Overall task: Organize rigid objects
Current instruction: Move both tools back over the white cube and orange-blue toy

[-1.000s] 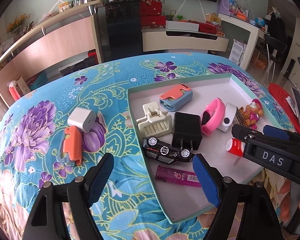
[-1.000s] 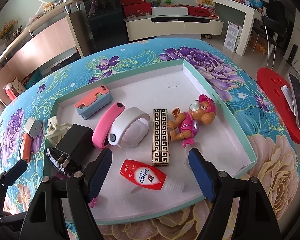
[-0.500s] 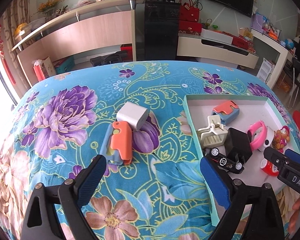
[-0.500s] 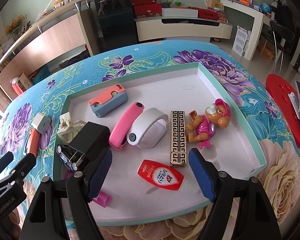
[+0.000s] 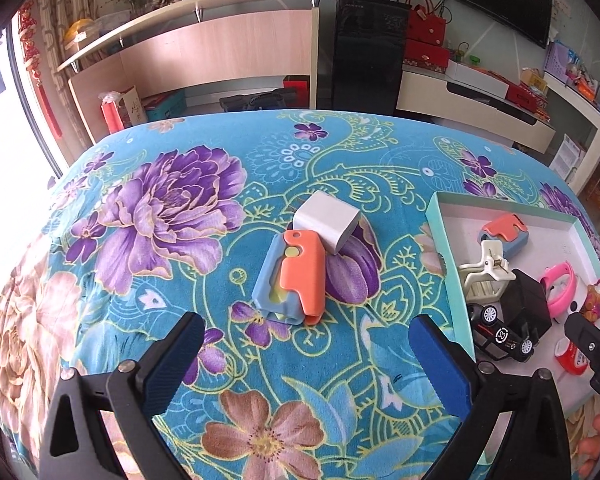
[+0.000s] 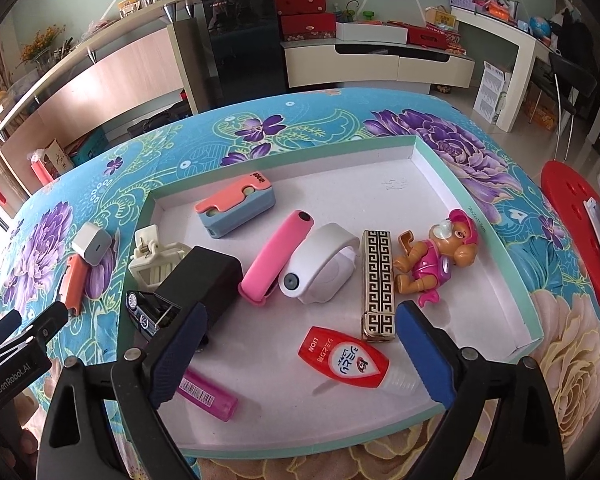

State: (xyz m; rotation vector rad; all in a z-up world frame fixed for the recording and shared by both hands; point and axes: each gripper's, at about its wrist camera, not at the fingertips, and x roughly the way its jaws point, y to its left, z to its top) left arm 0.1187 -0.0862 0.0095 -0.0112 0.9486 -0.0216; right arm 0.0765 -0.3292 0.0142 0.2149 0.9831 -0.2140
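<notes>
An orange and blue gadget (image 5: pixel 294 278) and a white charger cube (image 5: pixel 326 220) lie on the floral tablecloth, left of the green-rimmed tray (image 5: pixel 438 236). My left gripper (image 5: pixel 306 364) is open and empty, just short of the gadget. My right gripper (image 6: pixel 298 354) is open and empty above the tray's (image 6: pixel 496 236) front part, over a red Lion tube (image 6: pixel 342 358). The tray holds a second orange-blue gadget (image 6: pixel 236 208), a black adapter (image 6: pixel 198 280), a toy car (image 6: pixel 142 316), a white clip (image 6: pixel 156 262), a pink band (image 6: pixel 276 256), a white band (image 6: pixel 320 270), a patterned case (image 6: pixel 376 284), a toy dog (image 6: pixel 440 258) and a magenta lighter (image 6: pixel 210 394).
The table's far edge drops to a room with a shelf counter, a black cabinet and a TV unit. A red stool (image 6: pixel 572 240) with a phone stands to the right of the table. The left gripper also shows in the right wrist view (image 6: pixel 24 334).
My left gripper has swung left, away from the tray, and now faces the orange-blue gadget and the white charger. My right gripper has shifted slightly over the tray. Both stay open.
</notes>
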